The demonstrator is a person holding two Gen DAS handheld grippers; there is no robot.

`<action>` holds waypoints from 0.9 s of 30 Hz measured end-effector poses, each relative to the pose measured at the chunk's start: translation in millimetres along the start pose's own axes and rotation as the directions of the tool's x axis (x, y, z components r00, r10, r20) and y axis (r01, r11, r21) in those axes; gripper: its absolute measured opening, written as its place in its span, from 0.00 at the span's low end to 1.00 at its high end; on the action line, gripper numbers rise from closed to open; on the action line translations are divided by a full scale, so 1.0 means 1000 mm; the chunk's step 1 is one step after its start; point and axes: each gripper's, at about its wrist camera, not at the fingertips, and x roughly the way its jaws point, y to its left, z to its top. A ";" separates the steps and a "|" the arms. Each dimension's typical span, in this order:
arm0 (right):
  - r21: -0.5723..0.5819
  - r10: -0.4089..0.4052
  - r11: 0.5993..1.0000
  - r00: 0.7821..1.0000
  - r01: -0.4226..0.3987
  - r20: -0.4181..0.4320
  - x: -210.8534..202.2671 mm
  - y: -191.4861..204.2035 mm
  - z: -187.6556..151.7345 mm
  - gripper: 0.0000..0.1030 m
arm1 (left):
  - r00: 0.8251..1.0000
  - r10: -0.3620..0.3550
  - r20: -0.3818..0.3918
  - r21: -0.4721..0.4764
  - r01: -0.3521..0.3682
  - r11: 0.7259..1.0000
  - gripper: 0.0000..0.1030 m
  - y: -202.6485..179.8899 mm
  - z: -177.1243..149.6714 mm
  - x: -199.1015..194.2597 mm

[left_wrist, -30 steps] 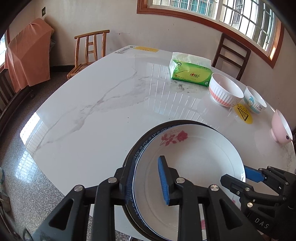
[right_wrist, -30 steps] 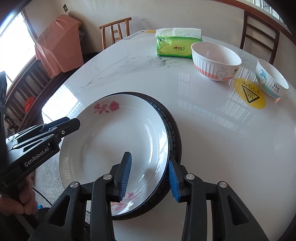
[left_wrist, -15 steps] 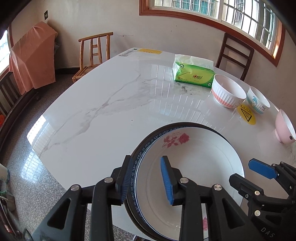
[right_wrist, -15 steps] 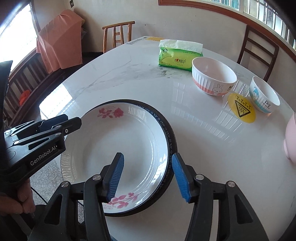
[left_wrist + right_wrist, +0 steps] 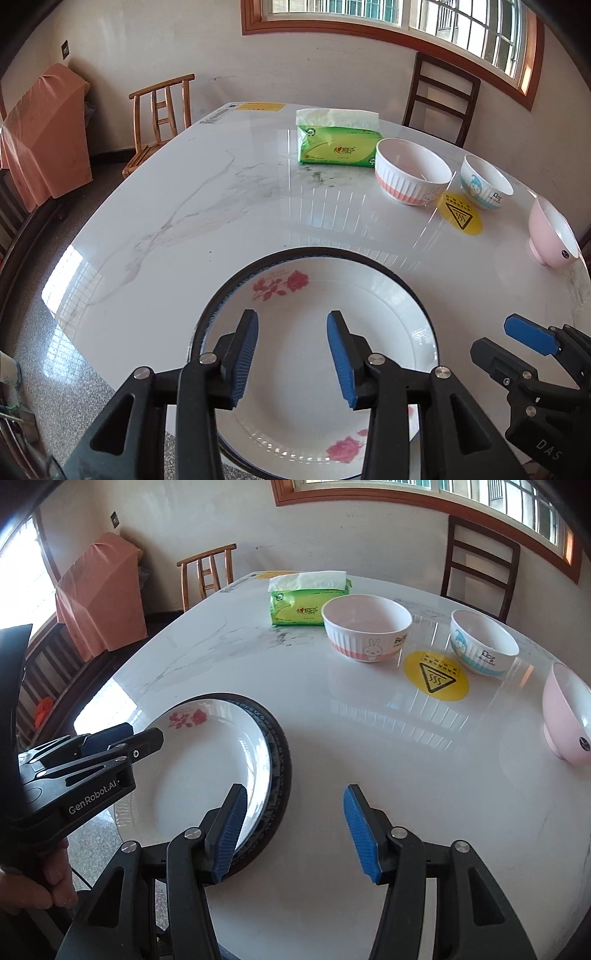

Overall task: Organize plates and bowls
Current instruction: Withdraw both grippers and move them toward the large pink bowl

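Observation:
A white plate with red flowers (image 5: pixel 388 325) lies stacked on a dark-rimmed plate (image 5: pixel 332 253) at the near edge of the marble table (image 5: pixel 221 206). My left gripper (image 5: pixel 291 332) hovers over the white plate, its jaws opening, with nothing pressed between the pads. My right gripper (image 5: pixel 293 801) stands open above the dark rim (image 5: pixel 282 760) and the bare tabletop, not touching the white plate (image 5: pixel 207 760). At the far right stand a ribbed white-and-pink bowl (image 5: pixel 412 175), a white-and-blue bowl (image 5: pixel 485 186) and a pink bowl (image 5: pixel 550 236).
A green tissue pack (image 5: pixel 338 142) lies behind the bowls, and a yellow warning sticker (image 5: pixel 460 216) is on the tabletop between them. A light wooden chair (image 5: pixel 162 110) and a dark chair (image 5: pixel 439 99) stand at the far side. An orange cloth (image 5: pixel 44 133) hangs at the left.
Both grippers let go of the plates' rims, opened and drew back and up. The stacked plates stay on the table.

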 end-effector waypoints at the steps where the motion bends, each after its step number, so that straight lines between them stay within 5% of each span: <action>1: 0.013 -0.007 1.000 1.000 0.007 -0.001 -0.002 -0.006 -0.001 0.50 | 1.000 -0.005 -0.002 0.008 0.005 1.000 0.39 -0.005 0.001 0.000; 15: 0.205 -0.113 0.973 0.993 0.107 0.019 -0.041 -0.099 -0.025 0.50 | 0.996 -0.083 -0.043 0.174 0.089 0.981 0.41 -0.094 0.013 0.009; 27: 0.383 -0.212 0.905 0.977 0.188 0.022 -0.076 -0.190 -0.037 0.50 | 0.981 -0.166 -0.101 0.251 0.186 0.950 0.42 -0.164 0.035 0.023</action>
